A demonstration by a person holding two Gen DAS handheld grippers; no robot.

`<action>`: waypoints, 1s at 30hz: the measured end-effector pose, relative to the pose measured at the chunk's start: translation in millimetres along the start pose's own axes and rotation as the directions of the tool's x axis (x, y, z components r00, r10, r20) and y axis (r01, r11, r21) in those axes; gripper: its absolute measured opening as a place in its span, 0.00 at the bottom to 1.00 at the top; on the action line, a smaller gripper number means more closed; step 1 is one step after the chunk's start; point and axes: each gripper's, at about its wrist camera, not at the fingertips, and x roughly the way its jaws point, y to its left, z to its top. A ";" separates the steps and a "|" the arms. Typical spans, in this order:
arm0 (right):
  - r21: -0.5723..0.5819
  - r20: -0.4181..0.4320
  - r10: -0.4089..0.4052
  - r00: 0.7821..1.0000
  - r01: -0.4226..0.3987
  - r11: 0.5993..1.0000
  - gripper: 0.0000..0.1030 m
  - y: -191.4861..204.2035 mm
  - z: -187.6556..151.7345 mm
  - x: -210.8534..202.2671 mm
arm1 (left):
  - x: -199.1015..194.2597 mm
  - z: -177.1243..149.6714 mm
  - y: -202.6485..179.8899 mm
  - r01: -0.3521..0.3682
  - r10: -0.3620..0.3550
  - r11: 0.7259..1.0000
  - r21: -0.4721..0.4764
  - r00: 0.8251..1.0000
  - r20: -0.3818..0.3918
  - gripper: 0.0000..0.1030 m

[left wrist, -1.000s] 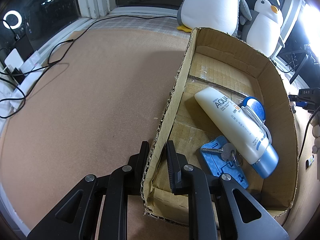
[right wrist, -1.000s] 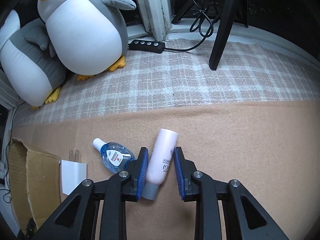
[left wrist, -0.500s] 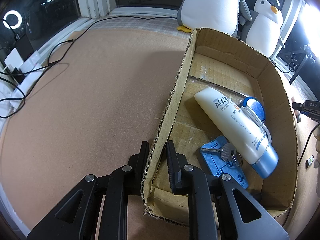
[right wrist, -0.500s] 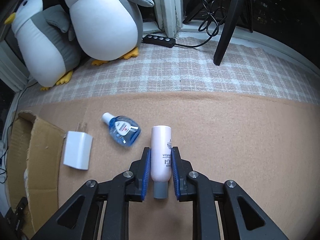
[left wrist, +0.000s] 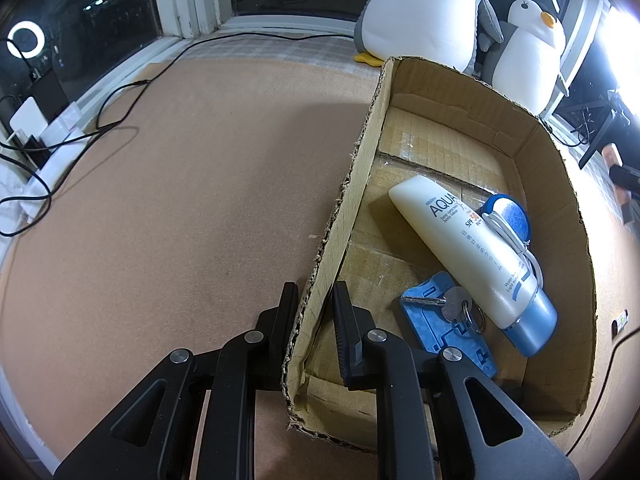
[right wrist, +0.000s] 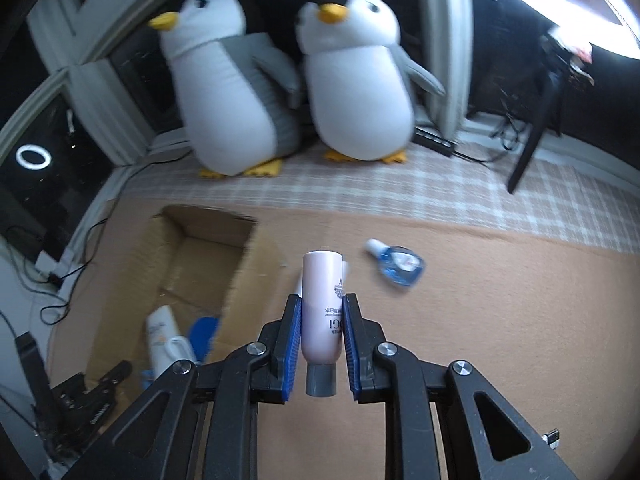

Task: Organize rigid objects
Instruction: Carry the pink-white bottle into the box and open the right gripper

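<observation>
Left wrist view: your left gripper (left wrist: 314,320) stays clamped on the near wall of the cardboard box (left wrist: 576,216), steadying it; the sunscreen tube (left wrist: 468,252) lies inside as before. Right wrist view: your right gripper (right wrist: 322,320), which was down on the mat a second ago, now carries the pink bottle (right wrist: 323,304) clamped between its pads, lifted and swung toward the box, so a drop-in looks next.

Both wrist views over cardboard box (left wrist: 448,80)
</observation>
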 end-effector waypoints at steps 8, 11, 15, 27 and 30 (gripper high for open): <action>-0.123 0.004 0.075 0.997 -0.074 0.990 0.18 57.9 -6.2 -7.1 | -0.9 -0.7 -0.5 -0.001 0.001 1.000 0.001 1.000 0.001 0.15; -0.155 -0.009 0.092 0.996 -0.093 0.984 0.18 74.1 -8.7 -1.1 | -0.9 -0.7 -0.6 -0.001 0.001 1.000 0.001 1.000 0.001 0.15; -0.192 -0.024 0.101 0.995 -0.104 0.976 0.17 92.8 -13.9 5.2 | -0.8 -0.7 -0.6 -0.001 0.001 1.000 0.000 1.000 0.001 0.15; -0.267 -0.058 0.105 0.993 -0.117 0.957 0.18 127.7 -24.1 23.4 | -0.8 -1.0 -0.8 -0.002 0.002 1.000 0.000 1.000 0.001 0.15; -0.277 -0.063 0.110 0.992 -0.123 0.953 0.18 132.0 -25.1 26.1 | -0.7 -0.9 -0.8 -0.002 0.002 1.000 0.001 1.000 0.001 0.15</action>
